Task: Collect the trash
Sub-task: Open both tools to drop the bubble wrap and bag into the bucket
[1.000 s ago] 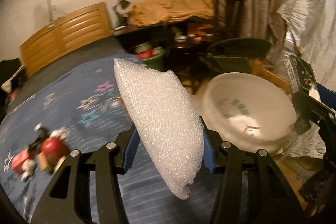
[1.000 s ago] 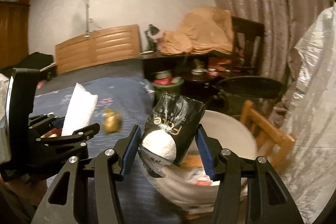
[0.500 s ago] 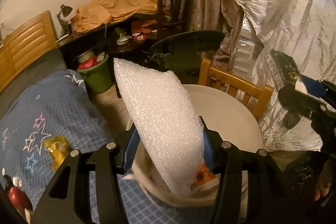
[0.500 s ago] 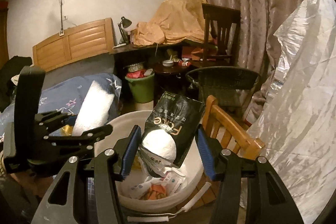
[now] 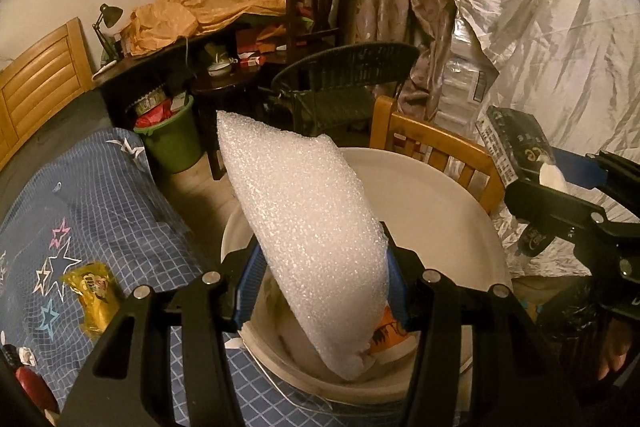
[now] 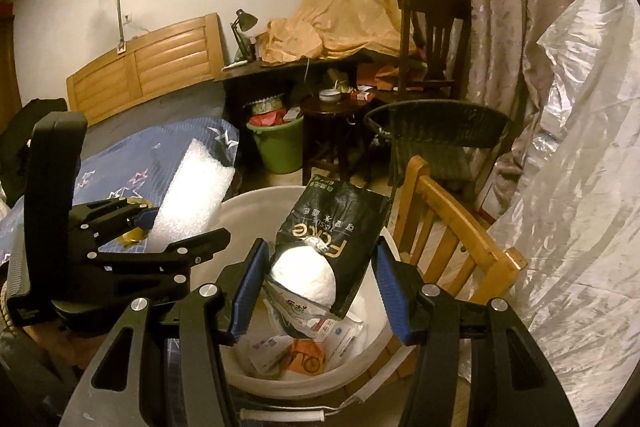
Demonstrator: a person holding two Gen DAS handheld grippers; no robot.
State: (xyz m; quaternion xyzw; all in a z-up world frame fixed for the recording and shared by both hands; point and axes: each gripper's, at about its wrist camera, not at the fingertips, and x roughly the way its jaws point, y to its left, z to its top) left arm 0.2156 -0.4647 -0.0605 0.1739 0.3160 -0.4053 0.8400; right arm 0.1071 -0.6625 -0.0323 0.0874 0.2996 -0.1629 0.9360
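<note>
My left gripper (image 5: 320,287) is shut on a white foam wrap (image 5: 304,227) and holds it over the white bucket (image 5: 440,195), which has trash inside. In the right wrist view the left gripper (image 6: 160,227) and its foam wrap (image 6: 192,195) sit at the bucket's left rim. My right gripper (image 6: 320,287) stands over the white bucket (image 6: 256,203); its jaws look slightly wider than the black tissue packet (image 6: 332,239) with a white wad between them. The right gripper (image 5: 560,195) with the packet (image 5: 516,147) shows at the right in the left wrist view.
A yellow wrapper (image 5: 94,291) and a red toy (image 5: 32,387) lie on the blue bedspread (image 5: 80,207). A wooden chair (image 6: 452,227) stands behind the bucket. A green bin (image 6: 280,143), a dark wicker chair (image 6: 436,135) and a silver plastic sheet (image 6: 580,187) are around.
Both grippers have swung right from over the bed to over the white bucket, carrying their loads. The right gripper's jaws have widened around the black packet.
</note>
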